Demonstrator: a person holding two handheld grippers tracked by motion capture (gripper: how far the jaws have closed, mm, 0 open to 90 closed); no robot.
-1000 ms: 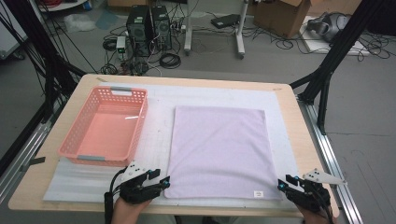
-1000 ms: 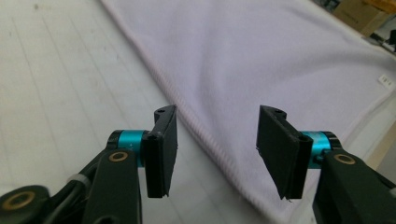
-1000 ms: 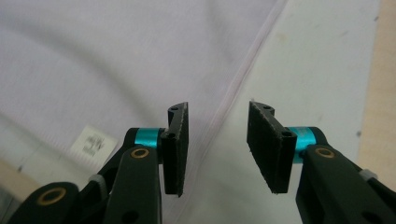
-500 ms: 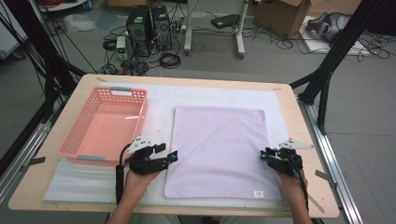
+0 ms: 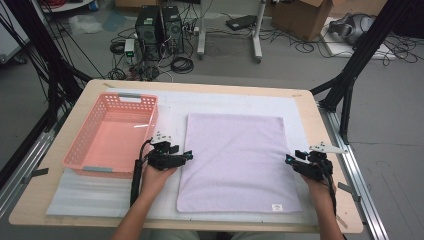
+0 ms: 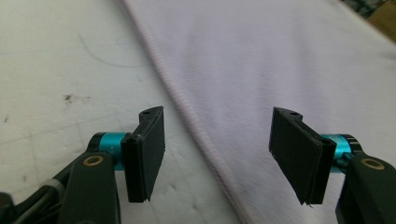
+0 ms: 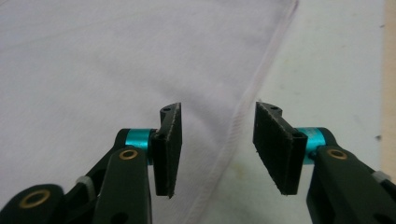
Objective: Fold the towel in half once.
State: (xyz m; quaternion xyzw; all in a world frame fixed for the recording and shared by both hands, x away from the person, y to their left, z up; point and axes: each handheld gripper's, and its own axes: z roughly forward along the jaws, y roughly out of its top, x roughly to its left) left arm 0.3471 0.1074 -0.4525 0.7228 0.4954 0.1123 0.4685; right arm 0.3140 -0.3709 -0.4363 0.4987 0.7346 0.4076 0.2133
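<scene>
Lilac cloth (image 5: 235, 165) is spread flat on a white mat (image 5: 225, 102) that covers most of the wooden table (image 5: 330, 150), and it is flanked by the two tools, one at each long side edge. The left gripper (image 5: 189, 156) is held level at the cloth's left hem, about halfway along that edge, with its tips pointed across toward the cloth. In the left gripper view (image 6: 217, 156) the jaws are seen standing wide apart, having just been opened further; the hem runs up between them, the cloth lies under the right-hand pad and bare mat under the left-hand one, and nothing is pinched. The right gripper (image 5: 289, 159) is held at the opposite hem, its tips pointed inward at the cloth's right edge. In the right gripper view (image 7: 218, 151) its jaws are seen parted to a middling width, having just been opened; the stitched hem passes between them, with cloth beneath the left-hand pad and mat beneath the right-hand one, and no fabric is gripped. A pink basket (image 5: 90, 145) is set just beyond and outside the left gripper, close to the hand. A small white label (image 5: 276, 207) is sewn at the cloth's near corner, behind the right gripper.
</scene>
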